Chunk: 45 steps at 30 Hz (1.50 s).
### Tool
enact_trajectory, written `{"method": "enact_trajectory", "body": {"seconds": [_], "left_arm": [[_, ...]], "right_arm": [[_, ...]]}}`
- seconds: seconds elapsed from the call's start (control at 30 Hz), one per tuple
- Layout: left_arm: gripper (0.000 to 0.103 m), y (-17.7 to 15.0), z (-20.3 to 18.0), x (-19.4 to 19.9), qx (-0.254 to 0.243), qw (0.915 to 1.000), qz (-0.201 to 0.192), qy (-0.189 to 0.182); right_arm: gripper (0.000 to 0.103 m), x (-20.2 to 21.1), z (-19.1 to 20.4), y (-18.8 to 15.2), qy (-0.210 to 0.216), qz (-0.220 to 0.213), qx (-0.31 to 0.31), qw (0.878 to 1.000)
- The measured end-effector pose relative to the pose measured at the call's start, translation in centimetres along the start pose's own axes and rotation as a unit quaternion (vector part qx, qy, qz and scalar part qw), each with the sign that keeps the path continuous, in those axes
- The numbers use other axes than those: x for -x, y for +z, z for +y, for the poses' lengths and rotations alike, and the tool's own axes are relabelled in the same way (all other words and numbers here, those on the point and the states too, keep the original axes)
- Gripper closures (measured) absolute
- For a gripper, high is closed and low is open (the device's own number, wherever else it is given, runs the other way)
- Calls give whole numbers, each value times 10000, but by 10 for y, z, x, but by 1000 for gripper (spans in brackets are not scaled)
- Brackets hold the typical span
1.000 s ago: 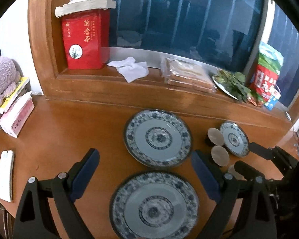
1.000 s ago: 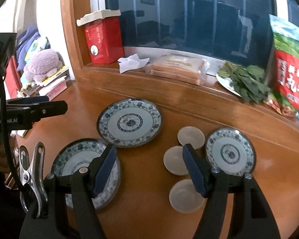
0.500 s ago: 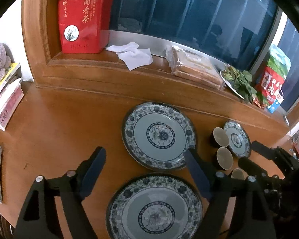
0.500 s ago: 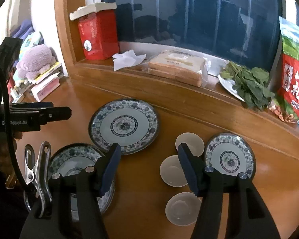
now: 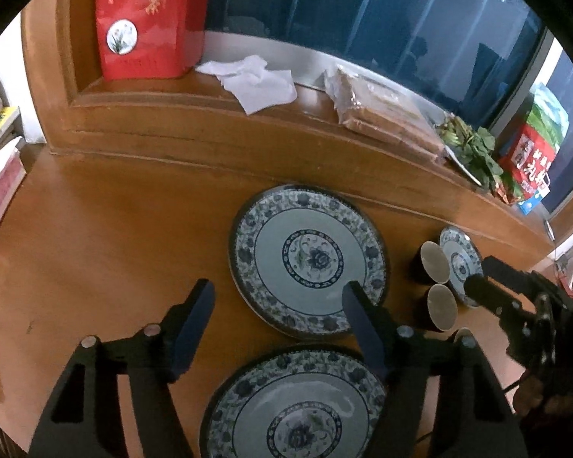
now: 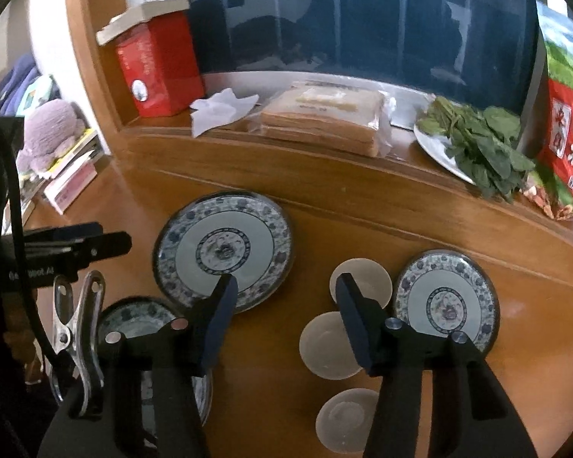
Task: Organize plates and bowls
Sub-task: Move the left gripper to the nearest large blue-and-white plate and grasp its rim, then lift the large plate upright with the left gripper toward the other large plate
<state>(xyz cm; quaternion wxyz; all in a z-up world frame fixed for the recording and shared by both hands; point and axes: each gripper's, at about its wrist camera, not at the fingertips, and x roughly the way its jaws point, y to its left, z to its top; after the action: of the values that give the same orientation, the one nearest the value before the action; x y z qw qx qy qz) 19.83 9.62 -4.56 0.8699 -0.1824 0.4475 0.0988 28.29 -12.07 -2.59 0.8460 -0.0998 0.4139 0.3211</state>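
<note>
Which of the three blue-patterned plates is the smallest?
The small plate at the right, beside the three little bowls. The other two, the large plate near the windowsill and the large plate nearest the camera, are clearly wider.

The left gripper is matte black with dark blue pads and silver pivot screws; the right gripper matches it; a metal spring clip (beside a black cable) and faint white lettering, possibly a brand, show.
</note>
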Motion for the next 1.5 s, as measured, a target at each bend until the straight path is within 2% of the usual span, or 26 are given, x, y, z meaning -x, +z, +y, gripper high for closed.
{"method": "enact_trajectory", "body": {"seconds": [0.1, 0.27, 0.4, 0.5, 0.73, 0.9, 1.03, 1.2, 1.33, 1.5], "left_arm": [[37, 2, 2, -9, 31, 9999, 111, -41], [38, 6, 14, -27, 254, 9992, 302, -116], [43, 8, 21, -42, 396, 9977, 515, -183], [51, 8, 24, -52, 484, 9961, 669, -315], [54, 10, 26, -74, 493, 9945, 886, -273], [55, 10, 35, -90, 648, 9915, 1089, -288], [55, 12, 33, -94, 536, 9924, 1058, -343], [55, 16, 29, -97, 447, 9928, 1050, -369], [55, 15, 35, -96, 685, 9914, 998, -488], [55, 16, 33, -96, 644, 9918, 1008, -444]], "right_arm": [[54, -9, -4, 5, 16, 127, -134, 9998], [59, -24, -3, 17, 67, 340, -197, 9992], [60, -37, 0, 26, 134, 540, -235, 9982], [60, -52, 4, 31, 151, 745, -186, 9969], [60, -90, 6, 34, 308, 1360, -405, 9894], [60, -106, 9, 36, 96, 1509, -346, 9879], [60, -120, 10, 39, -83, 1678, -357, 9851], [60, -135, 12, 41, -106, 1835, -493, 9817], [60, -144, 7, 44, 77, 1822, -859, 9795], [60, -160, 1, 43, -46, 1983, -1085, 9741]]}}
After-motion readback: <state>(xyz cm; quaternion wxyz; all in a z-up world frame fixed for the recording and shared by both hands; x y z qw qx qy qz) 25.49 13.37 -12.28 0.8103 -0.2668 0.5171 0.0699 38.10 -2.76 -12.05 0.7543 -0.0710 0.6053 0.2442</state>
